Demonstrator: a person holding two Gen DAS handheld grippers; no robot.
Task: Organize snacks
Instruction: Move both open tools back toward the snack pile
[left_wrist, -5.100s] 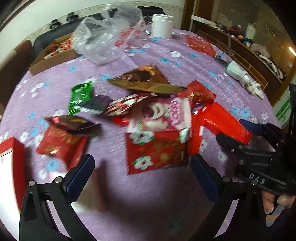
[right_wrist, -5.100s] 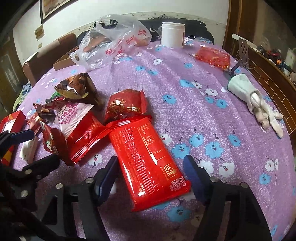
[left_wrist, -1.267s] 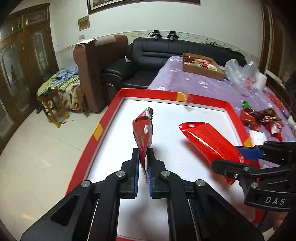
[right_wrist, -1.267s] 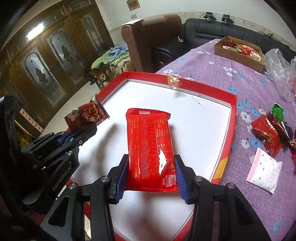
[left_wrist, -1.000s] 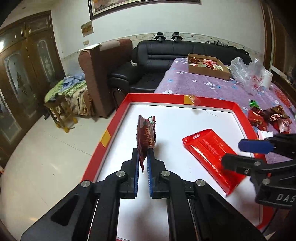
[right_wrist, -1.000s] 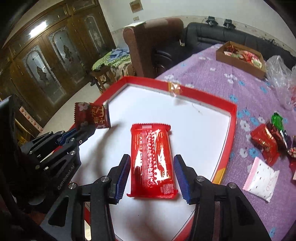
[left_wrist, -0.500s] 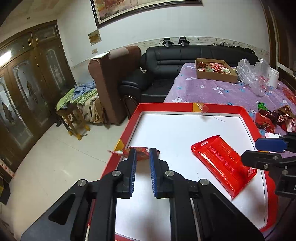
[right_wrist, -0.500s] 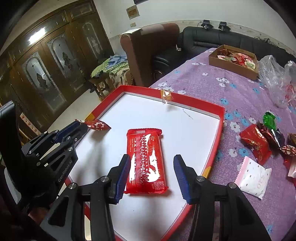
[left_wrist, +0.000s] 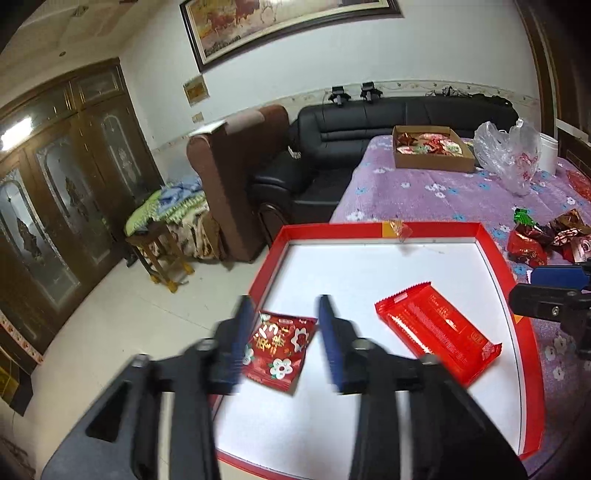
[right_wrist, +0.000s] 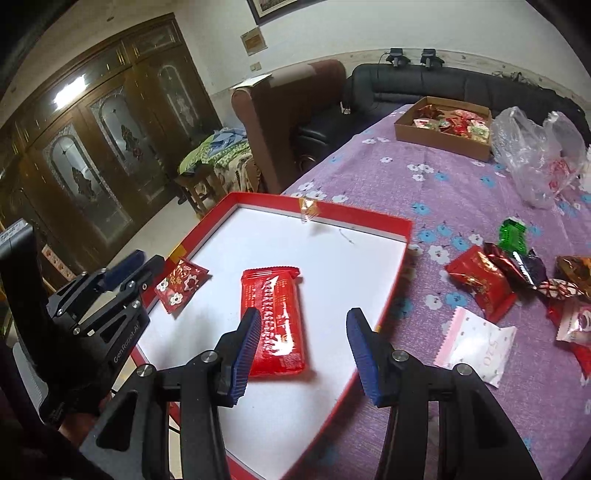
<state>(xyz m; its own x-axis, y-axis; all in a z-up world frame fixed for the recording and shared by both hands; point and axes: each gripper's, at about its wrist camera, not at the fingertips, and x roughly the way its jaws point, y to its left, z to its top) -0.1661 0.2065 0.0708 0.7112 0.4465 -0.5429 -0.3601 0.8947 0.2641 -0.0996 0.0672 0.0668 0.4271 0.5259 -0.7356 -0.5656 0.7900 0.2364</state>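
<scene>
Snacks: we see 2 in the red tray (right_wrist: 391, 295). Long red pack (right_wrist: 273, 317) lies mid-tray, lengthwise toward its far rim; small packet (left_wrist: 280, 347) lies flat near the left rim. Left gripper (left_wrist: 284, 339) is opening, clear of it; right gripper (right_wrist: 301, 347) is released.

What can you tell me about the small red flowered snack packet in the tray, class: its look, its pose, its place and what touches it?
The small red flowered packet is a flat, glossy foil-like sachet printed with white flowers and lettering, its edges crimped. It lies flat on the white floor of the red-rimmed tray, in the corner nearest the left gripper. That gripper's jaws are opening and stand either side of it without pressing it. The long red packet lies apart from it.
</scene>
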